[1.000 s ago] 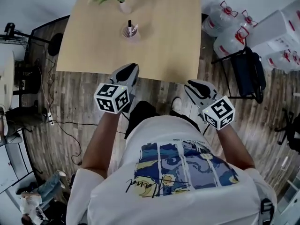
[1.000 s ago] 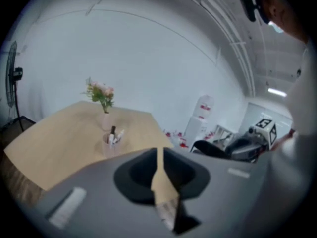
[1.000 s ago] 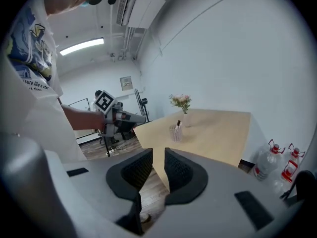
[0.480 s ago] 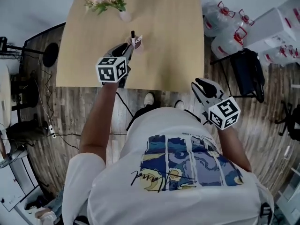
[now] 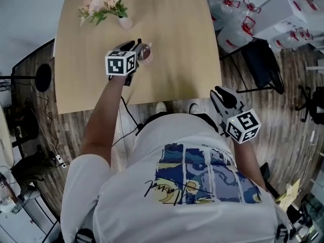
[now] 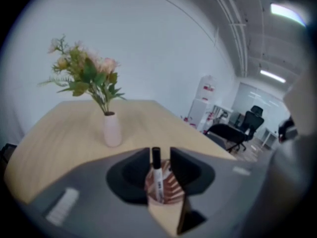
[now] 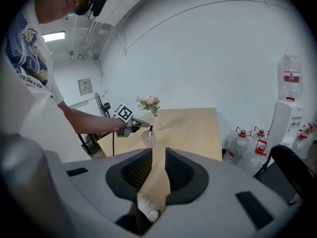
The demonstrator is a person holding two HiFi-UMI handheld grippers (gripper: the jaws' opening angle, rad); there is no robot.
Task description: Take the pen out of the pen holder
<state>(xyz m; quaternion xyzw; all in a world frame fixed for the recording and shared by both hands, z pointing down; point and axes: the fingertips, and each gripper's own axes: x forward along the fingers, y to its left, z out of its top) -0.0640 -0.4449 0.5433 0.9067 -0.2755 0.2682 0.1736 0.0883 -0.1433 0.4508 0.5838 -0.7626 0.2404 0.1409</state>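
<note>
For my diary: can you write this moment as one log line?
left tongs: opening around pen, not gripping | pen: standing in pen holder | right tongs: open, empty

A vase [image 5: 124, 22] of pink flowers [image 5: 101, 4] stands on the wooden table [image 5: 177, 49] beyond the left gripper [image 5: 135, 47], water bottles [image 5: 230, 20] and a chair [image 5: 263, 65] to its right.

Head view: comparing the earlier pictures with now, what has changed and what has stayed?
The left gripper reached forward over the table to the pen holder; its jaws are opening, with the pen between them, ungripped. The right gripper, pen holder and vase stayed roughly put.
</note>
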